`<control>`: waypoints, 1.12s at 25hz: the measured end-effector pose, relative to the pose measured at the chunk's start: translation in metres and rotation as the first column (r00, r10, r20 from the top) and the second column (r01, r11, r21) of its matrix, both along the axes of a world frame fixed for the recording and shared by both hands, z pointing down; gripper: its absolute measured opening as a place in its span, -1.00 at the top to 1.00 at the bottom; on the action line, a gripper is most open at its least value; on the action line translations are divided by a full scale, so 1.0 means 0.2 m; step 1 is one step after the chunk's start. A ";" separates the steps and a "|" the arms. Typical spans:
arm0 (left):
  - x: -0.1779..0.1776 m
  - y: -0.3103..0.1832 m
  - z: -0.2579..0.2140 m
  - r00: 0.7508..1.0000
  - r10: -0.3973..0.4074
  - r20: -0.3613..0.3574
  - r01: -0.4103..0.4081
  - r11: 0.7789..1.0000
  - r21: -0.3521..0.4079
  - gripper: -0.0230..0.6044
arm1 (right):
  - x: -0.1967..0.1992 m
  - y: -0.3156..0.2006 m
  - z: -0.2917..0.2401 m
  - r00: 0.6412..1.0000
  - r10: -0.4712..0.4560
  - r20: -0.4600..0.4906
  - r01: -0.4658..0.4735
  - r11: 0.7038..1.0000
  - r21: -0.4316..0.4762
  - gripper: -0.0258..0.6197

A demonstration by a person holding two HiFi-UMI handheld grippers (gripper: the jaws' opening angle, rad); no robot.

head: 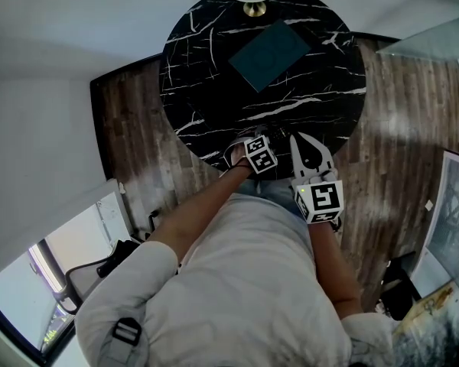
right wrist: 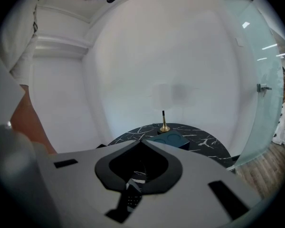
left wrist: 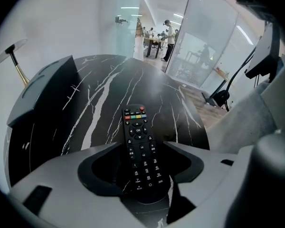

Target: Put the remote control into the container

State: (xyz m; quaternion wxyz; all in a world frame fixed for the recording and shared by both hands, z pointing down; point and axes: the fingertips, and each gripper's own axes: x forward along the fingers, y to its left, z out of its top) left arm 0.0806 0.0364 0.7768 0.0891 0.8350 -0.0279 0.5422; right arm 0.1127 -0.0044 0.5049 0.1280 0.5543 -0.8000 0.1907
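As is seen in the head view, both grippers are held over the near rim of a round black marble table (head: 214,67). The left gripper (head: 247,139) is pointed steeply down at the tabletop, with the right gripper (head: 297,138) just beside it on its right. A dark teal container (head: 269,54) is set well ahead of both tools, and a brass lamp base (head: 254,8) stands beyond it at the far rim.

In the left gripper view, the jaws are shown spread wide and released. The remote control (left wrist: 141,151) lies flat on the table between them, buttons up, its length running away from the tool; neither pad is pressed against it. The container is seen ahead and to the left of these jaws.

In the right gripper view, the jaw tips are brought together, and nothing is clamped. Part of the remote control is glimpsed below through the gap behind the tips. The container and the lamp base are found straight ahead, past the closed tips.
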 end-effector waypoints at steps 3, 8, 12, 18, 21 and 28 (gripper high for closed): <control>0.00 -0.02 0.00 1.000 -0.018 -0.002 0.019 1.000 0.018 0.10 | 0.02 0.00 0.01 1.000 0.007 -0.001 -0.007 1.000 -0.004 0.89; 0.00 -0.05 -0.01 0.999 -0.031 -0.016 0.031 0.999 0.023 0.22 | 0.02 0.01 0.03 1.000 0.009 -0.004 -0.009 1.000 -0.010 0.89; 0.01 -0.07 -0.07 0.998 -0.048 -0.050 0.050 0.998 0.037 0.24 | 0.02 0.01 0.02 1.000 0.011 -0.003 -0.011 1.000 -0.008 0.89; 0.01 -0.09 -0.38 0.980 -0.110 -0.163 0.117 0.993 0.034 0.24 | 0.03 0.01 -0.01 1.000 0.008 0.006 -0.008 1.000 0.010 0.89; -0.06 -0.09 -0.62 0.954 -0.181 -0.239 0.191 0.981 0.020 0.24 | 0.01 0.02 -0.05 1.000 -0.014 0.009 0.014 1.000 0.028 0.89; -0.25 -0.10 -0.91 0.927 -0.243 -0.286 0.271 0.961 0.062 0.24 | -0.06 0.01 -0.10 0.997 -0.065 0.028 0.064 0.997 0.045 0.89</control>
